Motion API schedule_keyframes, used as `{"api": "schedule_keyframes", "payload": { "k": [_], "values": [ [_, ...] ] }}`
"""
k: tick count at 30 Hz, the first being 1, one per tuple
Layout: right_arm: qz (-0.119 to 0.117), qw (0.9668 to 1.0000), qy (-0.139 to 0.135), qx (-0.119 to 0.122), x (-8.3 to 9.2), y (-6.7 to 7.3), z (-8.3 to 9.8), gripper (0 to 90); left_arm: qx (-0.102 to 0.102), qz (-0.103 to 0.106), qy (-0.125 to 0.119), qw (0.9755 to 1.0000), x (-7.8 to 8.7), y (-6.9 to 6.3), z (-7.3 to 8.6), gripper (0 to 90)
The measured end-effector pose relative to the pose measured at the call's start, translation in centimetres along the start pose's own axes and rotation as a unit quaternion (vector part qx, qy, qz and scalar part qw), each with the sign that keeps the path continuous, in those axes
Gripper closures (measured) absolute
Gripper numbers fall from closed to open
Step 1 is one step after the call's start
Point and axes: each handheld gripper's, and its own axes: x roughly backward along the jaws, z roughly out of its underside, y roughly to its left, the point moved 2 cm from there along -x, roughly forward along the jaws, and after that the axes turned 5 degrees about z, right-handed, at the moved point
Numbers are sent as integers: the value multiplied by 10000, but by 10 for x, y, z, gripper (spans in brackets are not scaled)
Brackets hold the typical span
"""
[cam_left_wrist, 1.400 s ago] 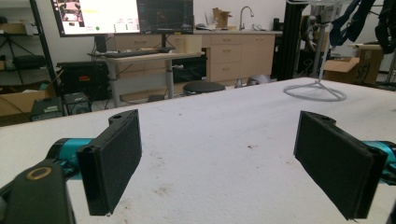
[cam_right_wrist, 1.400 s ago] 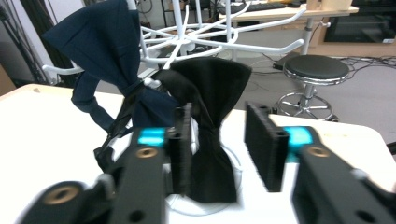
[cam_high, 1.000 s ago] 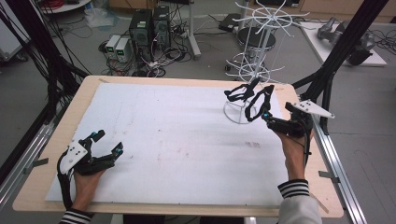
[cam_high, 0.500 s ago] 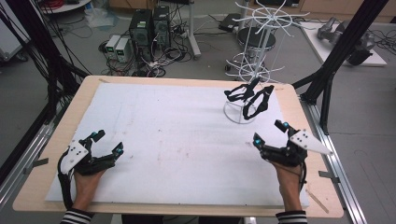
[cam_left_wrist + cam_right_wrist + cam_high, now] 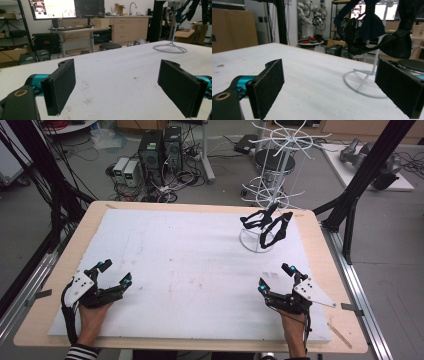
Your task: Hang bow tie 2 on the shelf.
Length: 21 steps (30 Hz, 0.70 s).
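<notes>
Left claw (image 5: 114,273) and right claw (image 5: 274,276) gape wide.

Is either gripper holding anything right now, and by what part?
Nothing is held. The left gripper and right gripper both rest open on the white mat, jaws apart and empty.

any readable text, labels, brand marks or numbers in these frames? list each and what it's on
None can be read.
Monitor behind the table, left gripper view: a window with text rows, too small and blurred.
Screens behind the white rack, right gripper view: blurred.
Cardboard box, left gripper view: faint print, unreadable.
Left gripper, right gripper and the black items on the rack: no marks visible.
</notes>
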Motion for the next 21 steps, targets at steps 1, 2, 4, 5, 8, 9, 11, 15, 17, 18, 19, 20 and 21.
{"api": "schedule_keyframes", "payload": {
  "k": [1,2,4,5,8,9,11,15,17,18,19,20,21],
  "values": [
    [5,10000,-33,-38,0,0,1,81,-2,1,2,10000,0,0,0,153],
    [18,9999,-77,-82,1,0,3,81,2,8,-14,10000,0,0,0,153],
    [93,9999,-104,-82,3,0,7,81,36,10,-43,10000,0,0,0,153],
    [108,9998,-140,-51,4,0,9,81,39,11,-55,10000,1,0,0,153],
    [106,9998,-185,28,5,1,16,81,25,30,-38,10000,1,0,0,153],
    [124,9998,-173,35,5,1,19,81,36,35,-44,10000,2,0,0,153],
    [110,9998,-151,41,5,1,24,81,51,30,-62,10000,2,1,0,153],
    [177,9998,-114,73,4,1,29,80,30,41,-46,10000,2,0,0,153],
    [207,9997,-111,73,4,1,29,81,24,22,-64,10000,2,0,0,153],
    [212,9997,-126,80,5,1,29,81,23,20,-67,10000,2,0,0,153],
    [186,9997,-118,65,5,1,29,81,20,24,-67,10000,2,0,0,153],
    [186,9997,-115,67,4,1,29,81,8,19,-61,10000,2,0,0,153],
    [185,9998,-99,54,5,1,29,81,5,5,-73,10000,2,0,0,153]
  ]
}}
